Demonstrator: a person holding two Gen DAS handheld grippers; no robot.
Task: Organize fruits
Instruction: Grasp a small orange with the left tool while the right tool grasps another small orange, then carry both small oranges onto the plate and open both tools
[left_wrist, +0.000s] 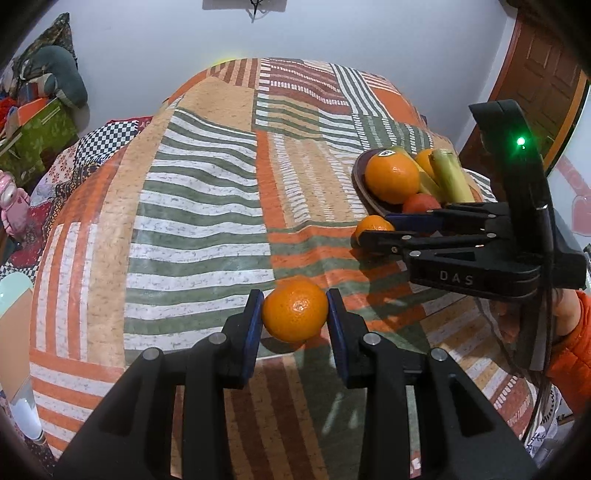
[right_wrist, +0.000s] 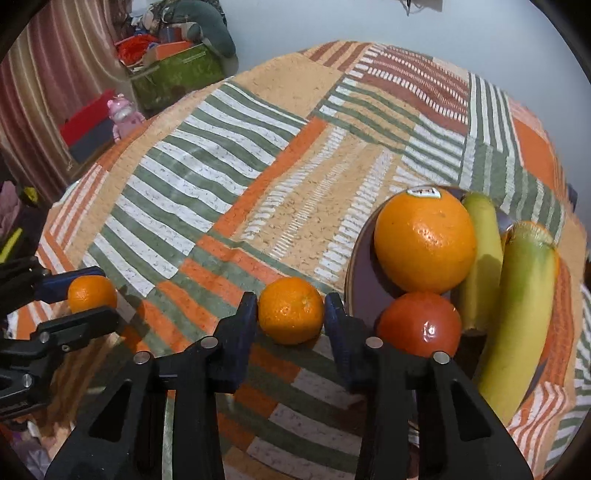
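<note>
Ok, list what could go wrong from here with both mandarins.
1. The bowl already holds a big orange, a tomato and bananas; an added mandarin may roll off.
2. The right gripper and its mandarin sit beside the rim and could knock it.
3. The left gripper pinches its round mandarin only at the sides; it may slip.

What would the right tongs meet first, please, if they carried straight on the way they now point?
The small mandarin already between the right tongs; beyond it, probably just the striped tablecloth.

We count two small mandarins (right_wrist: 290, 311) (right_wrist: 92, 294), one large orange (right_wrist: 424, 240), one tomato (right_wrist: 421, 325), two bananas (right_wrist: 517, 314) (right_wrist: 480, 258), one bowl (right_wrist: 356, 280), two grippers (right_wrist: 290, 314) (left_wrist: 294, 310).
</note>
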